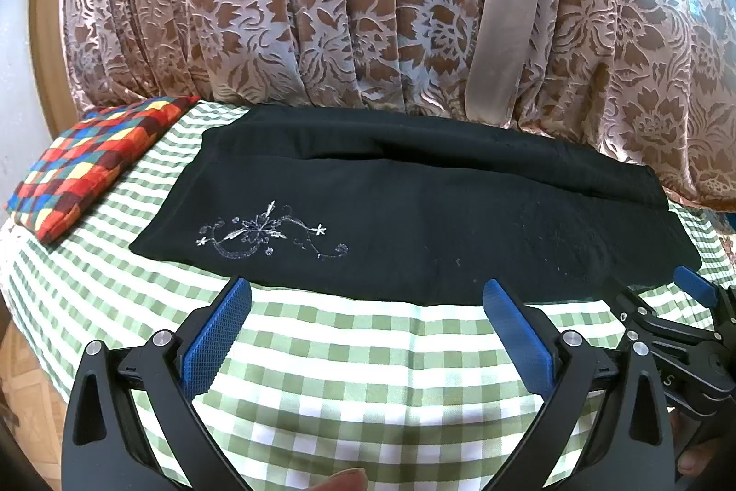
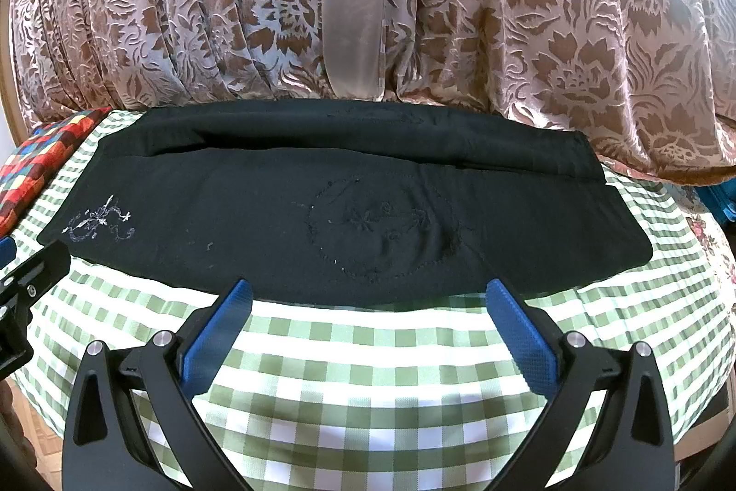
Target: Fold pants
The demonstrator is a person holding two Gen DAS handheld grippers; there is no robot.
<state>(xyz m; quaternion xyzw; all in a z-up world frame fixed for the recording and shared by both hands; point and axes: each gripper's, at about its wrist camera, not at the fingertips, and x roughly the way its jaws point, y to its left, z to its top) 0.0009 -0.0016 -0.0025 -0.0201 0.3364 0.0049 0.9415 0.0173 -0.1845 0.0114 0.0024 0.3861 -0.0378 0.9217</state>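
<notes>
a: left claw (image 1: pixel 366 289), jaws spread wide and holding nothing, hangs over the checked cloth (image 1: pixel 368 371) just short of the pants' (image 1: pixel 414 224) near hem. what gets cut off there?

b: the right claw (image 1: pixel 690 288) shows only as one blue pad and black linkage at the frame's right edge, over the pants' right corner; from that view its state cannot be told. a fingertip (image 1: pixel 342 479) pokes in at the bottom, the rest of the hand out of frame.

a: and the right wrist view?

b: right claw (image 2: pixel 369 291) is likewise released, pads wide apart, empty, its tips at the pants' (image 2: pixel 349 215) near edge. the left claw (image 2: pixel 27 284) is a black sliver at the left border, mostly cropped.

a: the pants themselves?

b: black, laid flat as a long band across the cloth (image 2: pixel 368 371), a second layer folded along the far side against the floral curtain (image 2: pixel 506 8). white embroidery (image 1: pixel 267 233) sits near the left end.

a: anything only one view catches?

b: the right view picks up a faint dark-on-dark stitched ring (image 2: pixel 386 228) mid-band, barely legible in the left. the left view shows the multicoloured cushion (image 1: pixel 92 164) almost whole; the right keeps just a corner (image 2: pixel 37 164).
</notes>
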